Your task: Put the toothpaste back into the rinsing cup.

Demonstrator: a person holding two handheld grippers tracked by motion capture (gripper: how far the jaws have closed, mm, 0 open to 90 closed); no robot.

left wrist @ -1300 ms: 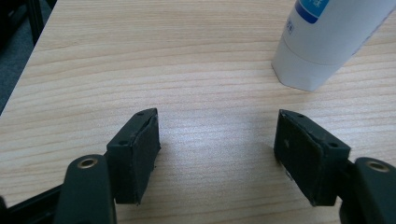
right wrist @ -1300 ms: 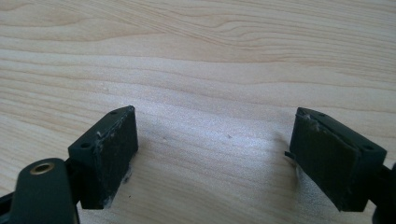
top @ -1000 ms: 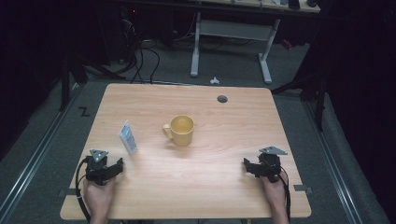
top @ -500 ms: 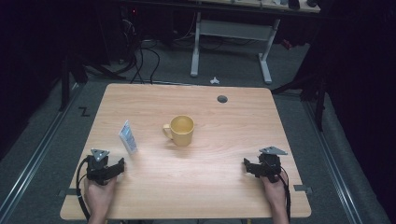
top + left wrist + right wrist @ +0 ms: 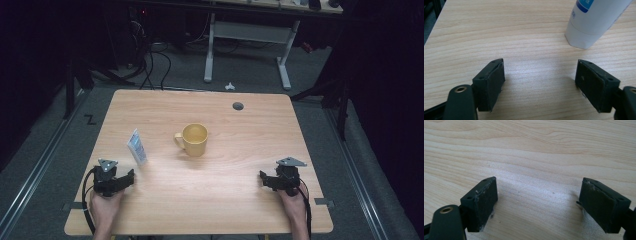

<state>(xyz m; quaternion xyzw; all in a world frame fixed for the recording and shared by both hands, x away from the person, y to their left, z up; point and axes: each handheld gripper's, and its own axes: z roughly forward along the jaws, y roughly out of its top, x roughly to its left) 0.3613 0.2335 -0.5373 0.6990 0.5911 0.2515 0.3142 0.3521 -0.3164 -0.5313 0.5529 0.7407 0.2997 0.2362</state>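
Bare table [image 5: 230,200] between tongs — mug [image 5: 194,139], tube [image 5: 137,146] beyond

We see our two black grippers, left gripper [image 5: 131,175] and right gripper [image 5: 262,177], each with a grey triangular plate, black cable and screw-holed rectangular jaws.

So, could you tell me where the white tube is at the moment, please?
In the high view the white tube lies on the table's left half, left of the yellow mug and just ahead of the open left gripper, untouched.

Mug [image 5: 194,138] mid-table [image 5: 240,210]; tube [image 5: 136,146] to its left; grommet hole [image 5: 238,106] behind, toward the far edge.
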